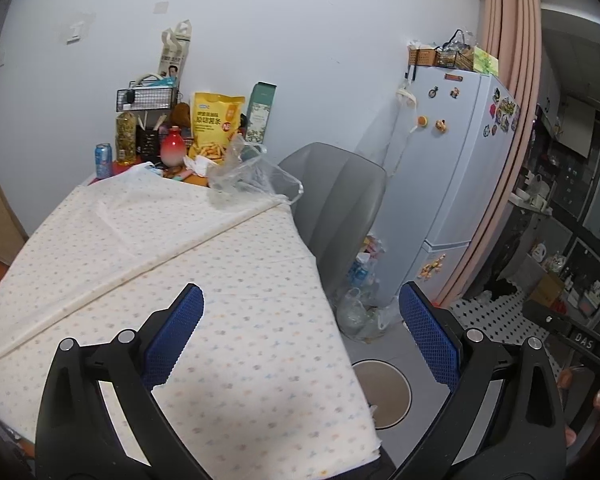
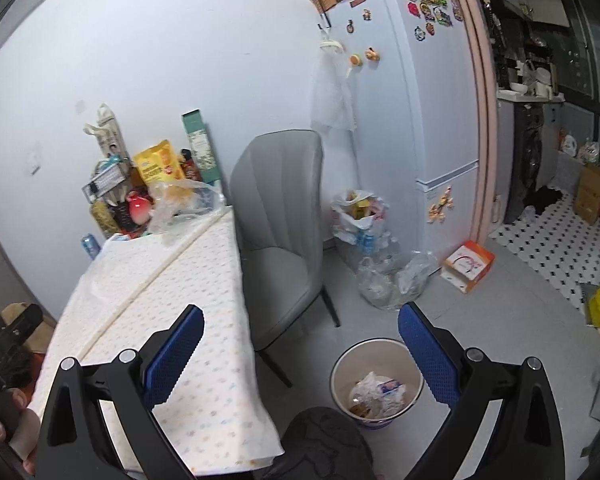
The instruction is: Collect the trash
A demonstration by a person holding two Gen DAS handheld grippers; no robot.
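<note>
A crumpled clear plastic bag (image 1: 244,176) lies at the far end of the table (image 1: 172,248), in front of snack packs and bottles. My left gripper (image 1: 300,300) hangs open and empty over the table's near right edge. In the right wrist view the same plastic bag (image 2: 180,204) shows far off on the table (image 2: 168,320). My right gripper (image 2: 300,316) is open and empty, above the floor beside the table. Just below it stands a round white bin (image 2: 338,364) holding crumpled wrappers (image 2: 380,394). Part of the bin (image 1: 409,392) is hidden behind the table's edge.
A grey chair (image 2: 280,220) stands against the table's right side. Plastic bags of bottles (image 2: 380,272) and an orange-white box (image 2: 468,266) lie on the floor by the white fridge (image 2: 420,120). A yellow snack pack (image 1: 216,128), a red vase (image 1: 172,148) and a can (image 1: 103,160) crowd the table's far end.
</note>
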